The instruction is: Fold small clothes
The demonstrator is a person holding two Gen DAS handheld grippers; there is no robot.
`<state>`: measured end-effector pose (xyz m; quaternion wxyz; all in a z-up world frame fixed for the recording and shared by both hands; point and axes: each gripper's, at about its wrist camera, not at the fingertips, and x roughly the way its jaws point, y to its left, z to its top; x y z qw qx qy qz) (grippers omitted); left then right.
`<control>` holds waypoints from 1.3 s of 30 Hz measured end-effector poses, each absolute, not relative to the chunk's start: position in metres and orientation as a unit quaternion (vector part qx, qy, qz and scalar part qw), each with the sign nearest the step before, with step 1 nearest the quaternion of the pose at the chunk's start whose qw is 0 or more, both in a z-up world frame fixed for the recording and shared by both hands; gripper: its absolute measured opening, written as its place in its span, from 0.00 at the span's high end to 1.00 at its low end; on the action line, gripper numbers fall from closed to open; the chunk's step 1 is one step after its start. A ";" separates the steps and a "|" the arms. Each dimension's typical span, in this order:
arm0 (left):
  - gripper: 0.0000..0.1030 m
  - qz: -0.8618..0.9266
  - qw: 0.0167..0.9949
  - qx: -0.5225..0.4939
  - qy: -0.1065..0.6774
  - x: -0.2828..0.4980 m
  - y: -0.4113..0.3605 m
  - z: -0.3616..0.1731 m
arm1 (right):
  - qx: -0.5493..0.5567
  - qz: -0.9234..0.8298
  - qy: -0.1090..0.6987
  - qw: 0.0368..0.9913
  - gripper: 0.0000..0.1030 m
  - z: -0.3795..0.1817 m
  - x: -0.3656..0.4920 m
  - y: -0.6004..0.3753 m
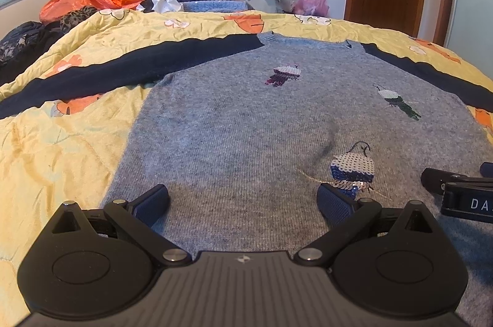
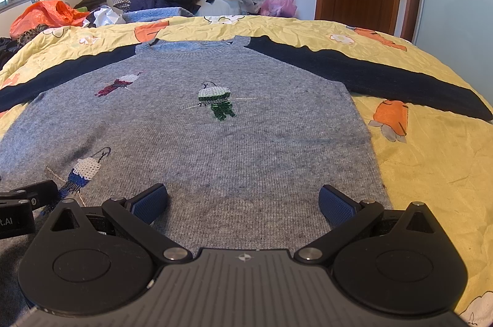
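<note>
Both tools, left [image 1: 243, 200] and right [image 2: 243, 200], gape over flat grey knit sweater [image 2: 231, 148].

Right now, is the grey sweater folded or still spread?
Spread. The grey sweater lies flat, front up, on the yellow quilt, both navy sleeves stretched outward; no fold visible.

Each black gripper [image 1: 243, 197] carries 2 blue textured pads [image 1: 152, 200], silver screws.

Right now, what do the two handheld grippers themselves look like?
Both match: the left gripper and right gripper have a ribbed grey body with a small white emblem, rounded black housings with silver pins, black linkage arms and blue textured fingers. White lettering marks each gripper's side. No hands, sleeves or cables show.
</note>
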<state>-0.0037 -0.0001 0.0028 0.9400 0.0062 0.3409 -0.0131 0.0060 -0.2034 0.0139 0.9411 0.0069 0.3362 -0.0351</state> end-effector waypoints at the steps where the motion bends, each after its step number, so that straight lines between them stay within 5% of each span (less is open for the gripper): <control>1: 0.00 -0.013 0.940 0.006 0.341 -0.003 0.000 0.002 | 0.007 -0.035 0.336 0.941 0.00 0.014 0.005 -0.204; 39: 0.00 -0.013 0.940 0.005 0.341 -0.003 0.000 0.002 | 0.006 -0.035 0.337 0.941 0.00 0.013 0.007 -0.204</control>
